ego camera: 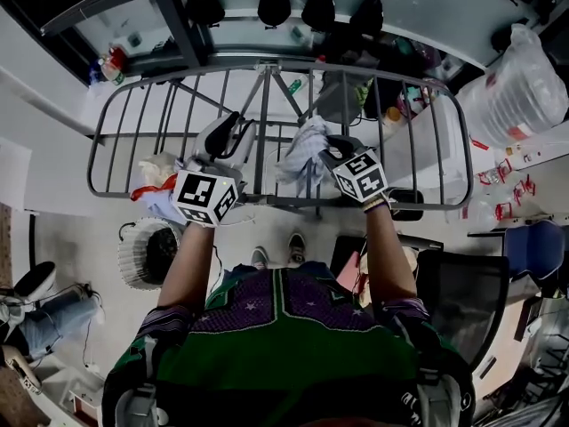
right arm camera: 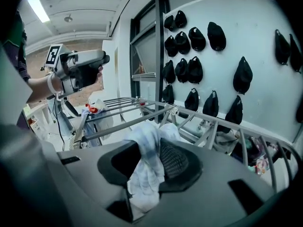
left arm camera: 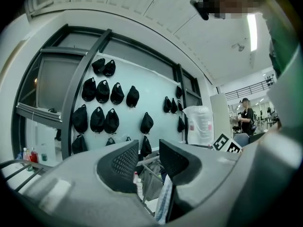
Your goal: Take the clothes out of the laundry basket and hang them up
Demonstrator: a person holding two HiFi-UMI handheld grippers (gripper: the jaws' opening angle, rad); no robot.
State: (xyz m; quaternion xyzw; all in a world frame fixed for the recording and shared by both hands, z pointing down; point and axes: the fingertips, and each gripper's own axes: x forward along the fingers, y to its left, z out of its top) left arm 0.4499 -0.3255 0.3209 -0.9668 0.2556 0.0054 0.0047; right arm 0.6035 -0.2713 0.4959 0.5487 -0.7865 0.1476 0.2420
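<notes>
Right claw (right arm camera: 150, 150) parted, white cloth (right arm camera: 142, 178) loose between its jaws over the drying rack (right arm camera: 118, 125). Left claw (left arm camera: 149, 150) likewise parted. Laundry basket (ego camera: 133, 261) below rack's left end

Matt gry metal rack (ego camera: 264, 123), soft crumpled wht cloth (ego camera: 302, 149)

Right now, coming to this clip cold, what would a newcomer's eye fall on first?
First, the pale crumpled cloth at the middle of the grey drying rack, lying between the parted jaws of the right gripper. Next, the rows of black caps hung on the pale wall beyond the rack. The left gripper is held over the rack's left half, with its jaws apart and nothing pinched.
</notes>
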